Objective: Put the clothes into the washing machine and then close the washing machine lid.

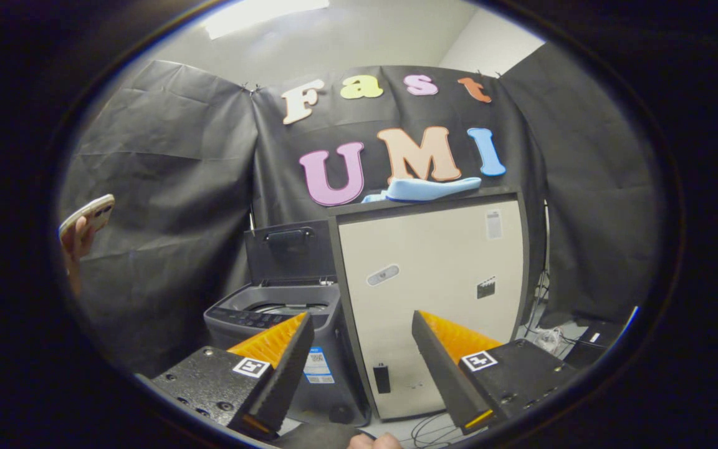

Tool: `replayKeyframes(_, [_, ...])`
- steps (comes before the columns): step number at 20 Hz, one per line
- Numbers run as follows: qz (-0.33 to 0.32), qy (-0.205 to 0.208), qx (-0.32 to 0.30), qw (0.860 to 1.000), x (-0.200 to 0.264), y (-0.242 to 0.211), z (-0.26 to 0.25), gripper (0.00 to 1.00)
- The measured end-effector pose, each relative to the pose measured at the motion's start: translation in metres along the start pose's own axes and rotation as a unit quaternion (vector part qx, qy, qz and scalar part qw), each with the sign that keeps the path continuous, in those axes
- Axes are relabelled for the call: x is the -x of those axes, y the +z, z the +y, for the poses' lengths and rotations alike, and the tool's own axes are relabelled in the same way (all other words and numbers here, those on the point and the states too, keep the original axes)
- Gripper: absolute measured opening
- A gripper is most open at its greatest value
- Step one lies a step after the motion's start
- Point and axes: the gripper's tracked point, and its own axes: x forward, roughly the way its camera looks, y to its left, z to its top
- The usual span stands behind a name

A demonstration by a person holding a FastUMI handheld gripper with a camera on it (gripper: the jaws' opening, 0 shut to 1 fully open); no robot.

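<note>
Gripper view: the clothes (424, 188), a light blue bundle, lie on top of a tall pale cabinet (434, 293), stretched lengthwise along its top edge, against the black cloth wall. From the cabinet, the gripper (362, 358) sits low and in front, its 2 fingers spread wide with nothing between them, so it is open and empty. The bundle is therefore above and well beyond the fingers, slightly toward the right one; reaching it looks like a matter of going up and forward, and its long axis runs across the line of the fingers, which suits a pinch across its narrow width.

Just left of the cabinet, touching or nearly touching its side, stands the washing machine (278, 315), lower than the cabinet top. Its lid (289, 249) stands raised at the back, so the drum opening is exposed. Further left of the cabinet, well apart, a hand (75, 246) holds up a phone (89, 215).
</note>
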Motion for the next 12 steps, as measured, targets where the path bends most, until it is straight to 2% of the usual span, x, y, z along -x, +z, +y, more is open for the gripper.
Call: replayKeyframes(12, [-0.018,-0.018,-0.004,1.0,-0.063,0.076,-0.008,0.96])
